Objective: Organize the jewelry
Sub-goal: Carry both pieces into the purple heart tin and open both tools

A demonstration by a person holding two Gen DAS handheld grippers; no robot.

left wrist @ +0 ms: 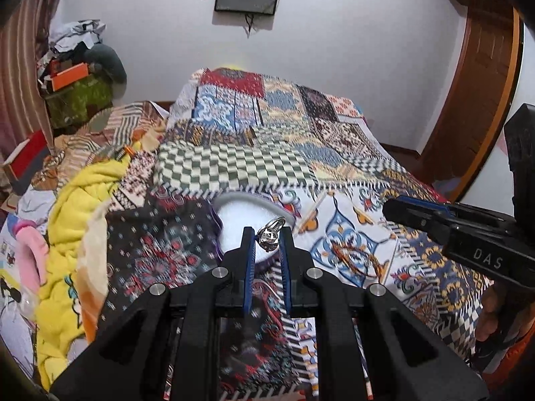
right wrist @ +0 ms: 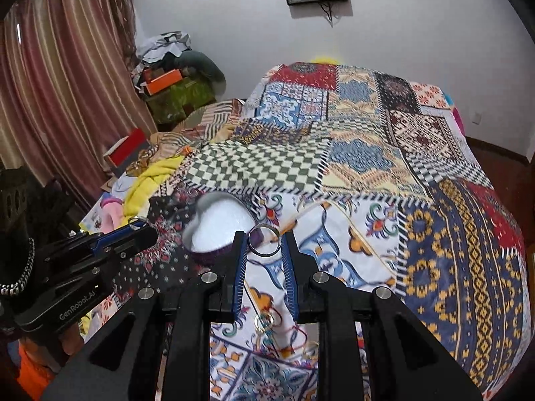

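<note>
My left gripper (left wrist: 267, 238) is shut on a silver ring with a stone (left wrist: 271, 234), held just in front of a heart-shaped box (left wrist: 240, 197) with a white lining. The box sits on the patchwork bedspread (left wrist: 351, 244). My right gripper (right wrist: 264, 244) is shut on a plain silver band (right wrist: 265, 241), held above the bedspread, right of the box (right wrist: 207, 254). In the right wrist view the left gripper (right wrist: 145, 230) comes in from the left with its ring (right wrist: 137, 222) at the tips. More rings (right wrist: 264, 321) and a red cord (right wrist: 294, 334) lie on the bedspread below the right fingers.
A yellow towel (left wrist: 77, 234) and pink cloth (left wrist: 31, 254) lie heaped left of the box. A red box (right wrist: 128, 150) and stacked clutter (right wrist: 170, 90) stand by the curtain (right wrist: 60, 100). A wooden door (left wrist: 474, 117) is at the right.
</note>
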